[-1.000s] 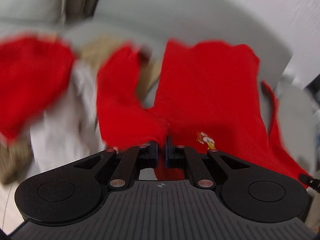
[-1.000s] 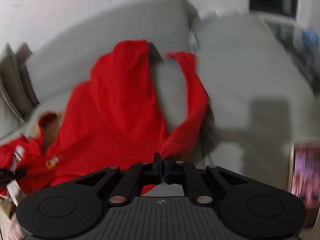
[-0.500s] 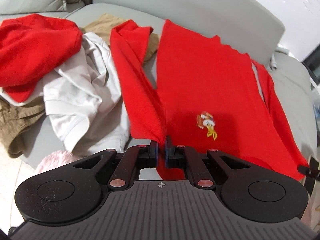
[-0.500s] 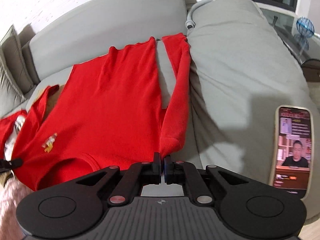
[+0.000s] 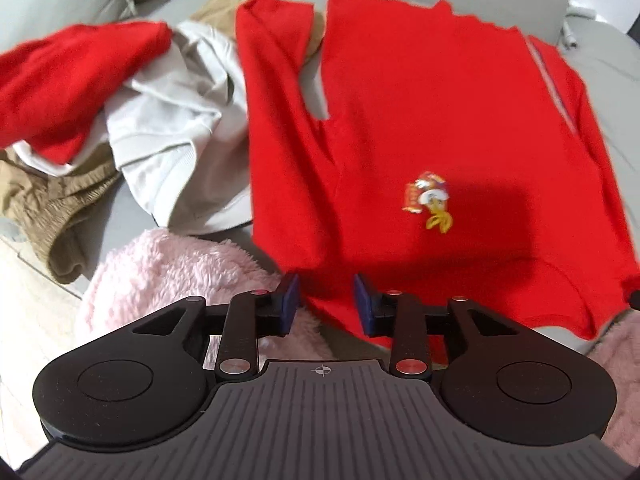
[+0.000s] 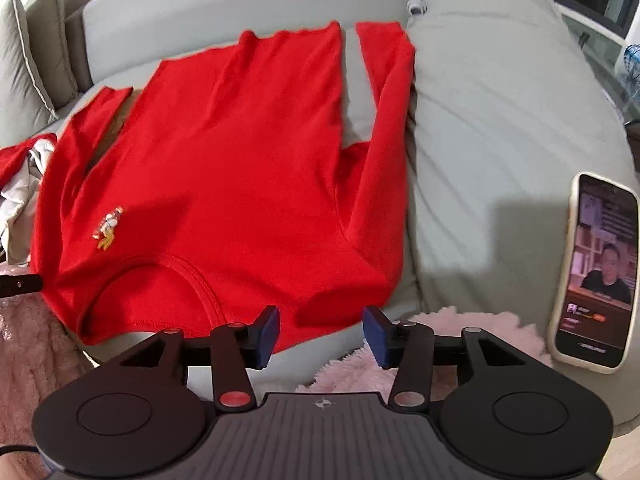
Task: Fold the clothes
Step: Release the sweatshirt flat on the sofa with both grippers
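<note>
A red long-sleeved shirt [image 5: 420,120] [image 6: 224,152] with a small cartoon duck emblem [image 5: 430,200] lies spread flat on the grey sofa, neckline nearest me and both sleeves laid alongside its body. My left gripper [image 5: 326,306] hovers over the shirt's near left shoulder, jaws opening, with the cloth lying below them and not pressed. My right gripper [image 6: 322,336] is at the near right shoulder, jaws opening too, the red edge just beyond its pads.
A pile of clothes sits at the left: another red garment [image 5: 76,80], a white one [image 5: 180,120] and khaki trousers [image 5: 52,216]. Pink fluffy fabric [image 5: 176,276] lies under the grippers. A lit phone [image 6: 596,268] rests on the grey cushion [image 6: 500,120] at the right.
Both grippers were shut on the shirt's shoulders and have let go; their jaws now stand apart. The shirt has settled flat on the sofa, and both grippers have drawn back toward the near edge.
</note>
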A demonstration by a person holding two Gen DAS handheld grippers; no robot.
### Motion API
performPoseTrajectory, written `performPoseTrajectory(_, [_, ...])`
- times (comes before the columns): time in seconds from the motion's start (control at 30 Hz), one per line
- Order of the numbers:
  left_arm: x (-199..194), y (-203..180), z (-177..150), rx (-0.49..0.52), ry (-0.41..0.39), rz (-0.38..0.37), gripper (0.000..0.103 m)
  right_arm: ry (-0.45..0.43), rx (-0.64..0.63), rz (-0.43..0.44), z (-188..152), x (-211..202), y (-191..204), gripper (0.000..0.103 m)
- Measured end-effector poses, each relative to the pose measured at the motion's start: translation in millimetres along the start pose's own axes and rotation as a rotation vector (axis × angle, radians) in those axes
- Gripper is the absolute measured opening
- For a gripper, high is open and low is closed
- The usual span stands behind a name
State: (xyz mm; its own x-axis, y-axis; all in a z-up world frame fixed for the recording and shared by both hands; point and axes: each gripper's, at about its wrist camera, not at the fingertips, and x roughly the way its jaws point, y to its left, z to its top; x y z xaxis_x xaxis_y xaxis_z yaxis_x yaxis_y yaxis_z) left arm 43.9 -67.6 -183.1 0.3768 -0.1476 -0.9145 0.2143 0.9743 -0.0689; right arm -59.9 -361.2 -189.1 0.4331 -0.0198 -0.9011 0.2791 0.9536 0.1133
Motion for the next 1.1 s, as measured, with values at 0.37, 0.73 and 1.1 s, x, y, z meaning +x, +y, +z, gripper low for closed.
performPoseTrajectory(0.37, [-6,-56,3,0.089,0.008,-0.112,0.038,-0.114,0.012,0.095,5,-7,-14,0.047])
performPoseTrajectory(0.73, [10,-97,19,0.123,0.034,-0.127,0.040,-0.085,0.022,0.155,14,12,-22,0.048])
performPoseTrajectory(1.1, [68,-113,96,0.043,0.011,-0.106,0.041,-0.221,-0.086,0.041,114,22,-56,0.048])
